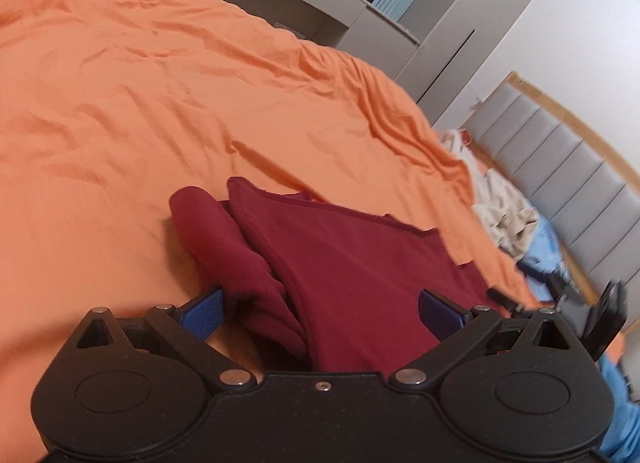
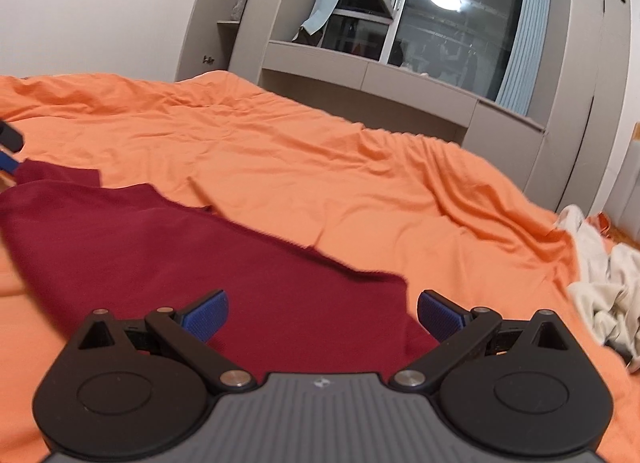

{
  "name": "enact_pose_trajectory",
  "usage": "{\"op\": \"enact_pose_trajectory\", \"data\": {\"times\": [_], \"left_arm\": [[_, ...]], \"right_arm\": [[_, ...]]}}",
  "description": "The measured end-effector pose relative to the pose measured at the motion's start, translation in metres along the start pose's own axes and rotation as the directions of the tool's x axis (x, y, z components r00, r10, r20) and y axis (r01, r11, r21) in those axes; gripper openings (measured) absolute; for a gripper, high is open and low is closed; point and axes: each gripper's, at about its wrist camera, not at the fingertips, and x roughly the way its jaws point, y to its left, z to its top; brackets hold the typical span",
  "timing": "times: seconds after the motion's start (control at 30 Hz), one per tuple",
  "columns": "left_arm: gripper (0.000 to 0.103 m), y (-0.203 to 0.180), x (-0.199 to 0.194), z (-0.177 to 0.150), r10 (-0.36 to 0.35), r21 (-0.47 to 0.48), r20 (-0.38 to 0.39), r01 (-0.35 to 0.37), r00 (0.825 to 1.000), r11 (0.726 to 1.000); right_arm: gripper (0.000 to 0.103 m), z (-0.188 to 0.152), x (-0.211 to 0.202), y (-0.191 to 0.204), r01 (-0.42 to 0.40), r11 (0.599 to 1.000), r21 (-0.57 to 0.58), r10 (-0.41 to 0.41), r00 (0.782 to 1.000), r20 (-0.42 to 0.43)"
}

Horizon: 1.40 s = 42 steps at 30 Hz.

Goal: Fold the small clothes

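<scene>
A dark red garment [image 1: 352,263] lies on the orange bed sheet [image 1: 160,103], one sleeve bunched into a roll on its left side. My left gripper [image 1: 322,313] is open, its blue pads [image 1: 204,315] straddling the garment's near bunched edge. In the right wrist view the garment [image 2: 200,255] spreads flat toward the left. My right gripper [image 2: 323,315] is open over its near right corner, and cloth lies between the fingers. Each gripper shows at the edge of the other's view: the right gripper [image 1: 580,311] and the left gripper [image 2: 8,147].
A pile of cream clothes [image 2: 604,287] lies at the bed's right edge, beside blue cloth [image 1: 544,247] and a grey padded headboard [image 1: 560,167]. Grey cabinets and a window [image 2: 440,23] stand beyond the far side. The orange sheet [image 2: 320,167] is wrinkled.
</scene>
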Motion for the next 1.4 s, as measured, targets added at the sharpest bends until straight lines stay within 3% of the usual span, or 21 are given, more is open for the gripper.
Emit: {"op": "enact_pose_trajectory", "data": {"times": [0.2,0.37,0.5,0.6,0.67,0.83,0.97,1.07,1.2,1.27,1.4], "left_arm": [[0.101,-0.011,-0.022,0.0,-0.025,-0.016,0.041,0.026,0.999,1.0],[0.102,-0.019,-0.036,0.001,0.045,-0.008,0.09,-0.044,0.995,0.999],[0.102,-0.019,-0.034,-0.002,0.178,0.039,0.053,-0.18,0.983,0.983],[0.102,-0.02,-0.034,-0.01,0.286,0.112,0.02,-0.286,0.958,0.952],[0.102,-0.021,-0.032,-0.017,0.361,0.172,0.014,-0.358,0.932,0.918],[0.102,-0.026,-0.012,-0.025,0.531,0.295,0.058,-0.523,0.845,0.8],[0.102,-0.034,0.001,-0.022,0.595,0.327,0.121,-0.598,0.794,0.732],[0.101,-0.037,0.003,-0.019,0.614,0.308,0.169,-0.633,0.771,0.71],[0.101,-0.033,-0.001,-0.016,0.668,0.247,0.203,-0.698,0.716,0.673],[0.101,-0.028,-0.005,-0.014,0.675,0.202,0.199,-0.704,0.711,0.681],[0.101,-0.021,-0.008,-0.013,0.676,0.168,0.161,-0.695,0.719,0.699]], "right_arm": [[0.103,-0.008,-0.007,0.01,-0.007,1.0,-0.017,0.007,1.0,-0.011],[0.103,-0.011,-0.007,0.012,-0.002,1.0,-0.02,0.002,1.0,-0.022],[0.103,-0.011,-0.007,0.012,-0.002,1.0,-0.019,0.002,1.0,-0.026],[0.103,-0.013,-0.004,0.012,-0.004,1.0,-0.018,0.003,0.999,-0.037],[0.103,-0.013,-0.003,0.013,-0.004,1.0,-0.014,0.003,0.999,-0.044],[0.103,-0.016,0.0,0.014,0.002,1.0,-0.004,-0.003,0.999,-0.047],[0.103,-0.018,0.002,0.014,-0.001,1.0,0.0,0.001,0.998,-0.057],[0.103,-0.018,0.002,0.014,-0.001,1.0,-0.001,0.001,0.998,-0.057],[0.103,-0.017,0.003,0.014,0.001,1.0,-0.003,-0.001,0.998,-0.059],[0.103,-0.017,0.003,0.014,0.001,1.0,-0.004,-0.002,0.998,-0.059],[0.103,-0.017,0.003,0.014,0.002,1.0,-0.004,-0.002,0.998,-0.059]]}}
